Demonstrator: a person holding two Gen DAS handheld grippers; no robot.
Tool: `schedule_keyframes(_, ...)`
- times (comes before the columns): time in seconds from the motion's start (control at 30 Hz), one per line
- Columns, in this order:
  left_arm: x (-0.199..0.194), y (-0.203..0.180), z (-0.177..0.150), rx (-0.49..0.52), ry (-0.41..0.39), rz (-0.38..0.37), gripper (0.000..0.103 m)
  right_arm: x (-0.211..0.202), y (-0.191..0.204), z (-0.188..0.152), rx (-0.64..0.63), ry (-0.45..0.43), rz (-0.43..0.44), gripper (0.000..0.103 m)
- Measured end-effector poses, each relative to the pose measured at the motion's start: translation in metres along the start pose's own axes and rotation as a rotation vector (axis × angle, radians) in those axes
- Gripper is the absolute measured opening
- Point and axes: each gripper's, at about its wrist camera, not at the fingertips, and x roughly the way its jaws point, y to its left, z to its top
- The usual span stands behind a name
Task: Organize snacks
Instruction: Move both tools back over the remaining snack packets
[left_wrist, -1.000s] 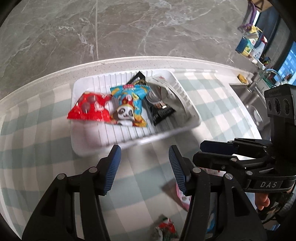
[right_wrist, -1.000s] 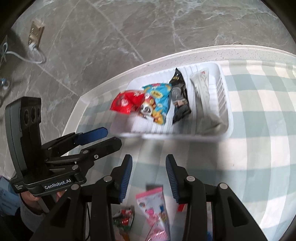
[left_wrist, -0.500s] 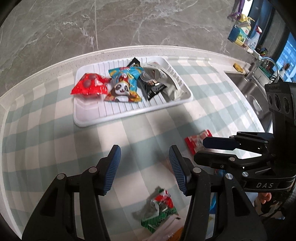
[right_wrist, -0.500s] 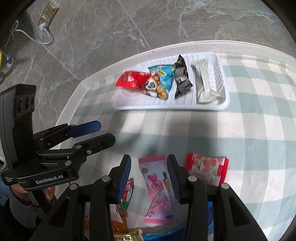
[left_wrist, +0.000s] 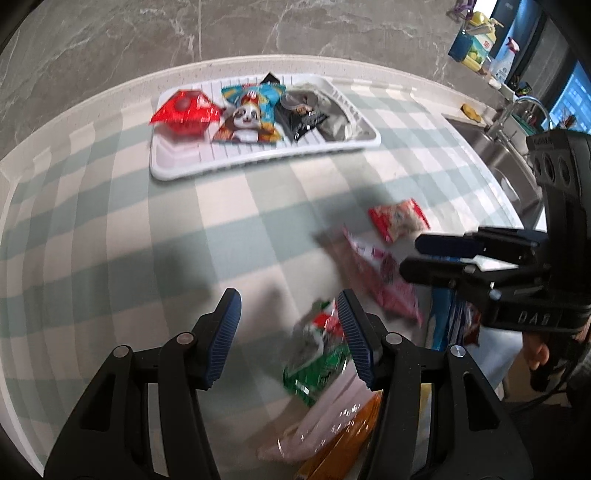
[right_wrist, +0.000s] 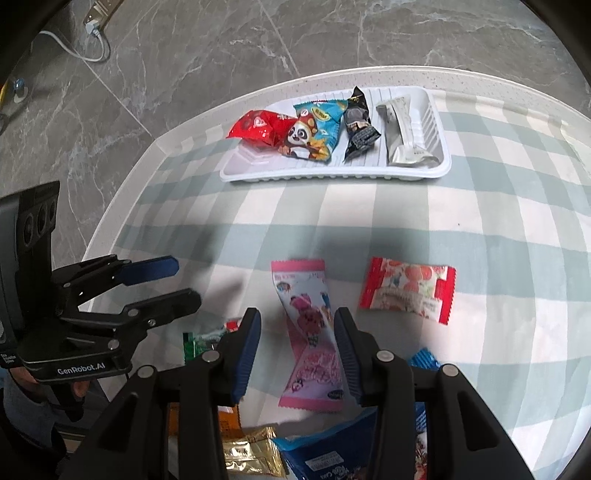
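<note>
A white tray (right_wrist: 332, 173) at the back of the checked tablecloth holds a red packet (right_wrist: 256, 127), a blue panda packet (right_wrist: 314, 129), a black packet (right_wrist: 358, 125) and a grey packet (right_wrist: 402, 131); the tray also shows in the left wrist view (left_wrist: 258, 162). A pink packet (right_wrist: 310, 332) lies between the open fingers of my right gripper (right_wrist: 297, 354). A red-and-white packet (right_wrist: 408, 290) lies to its right. A green-and-red packet (left_wrist: 317, 354) lies by the right finger of my open left gripper (left_wrist: 286, 332).
More packets lie at the near table edge: a gold one (right_wrist: 251, 454), a blue bag (right_wrist: 332, 458) and an orange one (left_wrist: 343, 443). A sink with a tap (left_wrist: 517, 110) is at the right. The grey marble floor lies beyond the table.
Both grippers have pulled back from the tray toward the near edge. The loose packets have come into view under them. The pink packet now lies between the right fingers.
</note>
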Motion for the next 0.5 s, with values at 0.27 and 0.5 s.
schedule_keyframes(0.27, 0.006, 0.005, -0.024, -0.032, 0.045, -0.022, 0.053, 0.003, 0.002, -0.013, -0.016, 0.019, -0.031, 0.046)
schedule_keyframes(0.5, 0.011, 0.000, -0.030, -0.029, 0.072, -0.040, 0.053, 0.003, 0.002, -0.017, -0.021, 0.021, -0.047, 0.046)
